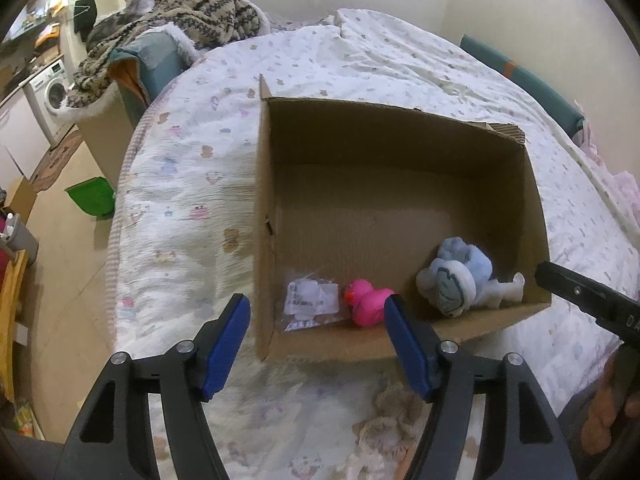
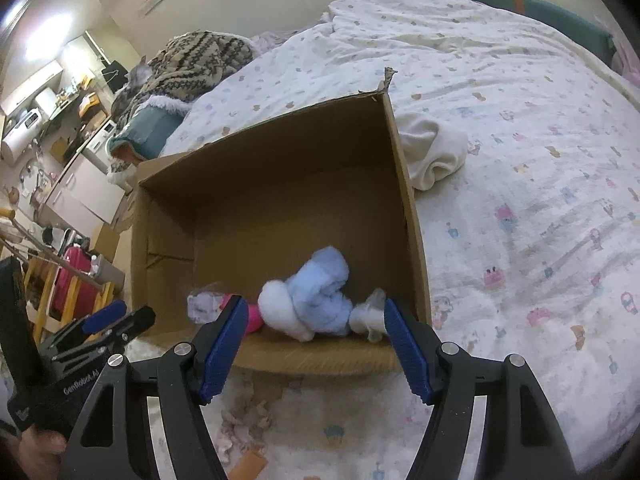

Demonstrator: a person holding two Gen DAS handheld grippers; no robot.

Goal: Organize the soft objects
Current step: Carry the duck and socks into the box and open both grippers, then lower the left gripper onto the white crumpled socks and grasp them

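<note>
An open cardboard box (image 1: 360,140) lies on the bed. Inside, along its near wall, are a pink rubber duck (image 1: 366,300), a blue and white plush toy (image 1: 460,276) and a small clear packet (image 1: 310,300). My left gripper (image 1: 318,316) is open and empty, just in front of the box's near left corner. My right gripper (image 2: 316,320) is open and empty, above the box's near edge (image 2: 320,354), with the plush toy (image 2: 316,304) between and beyond its fingers. A rolled white cloth (image 2: 434,152) lies on the bed right of the box.
The bed has a white printed quilt (image 1: 188,200). A knitted patterned blanket (image 1: 192,12) is heaped at its far left end. Left of the bed is floor with a green bin (image 1: 90,198) and a washing machine (image 1: 52,92). A teal cushion (image 1: 524,80) lines the far wall.
</note>
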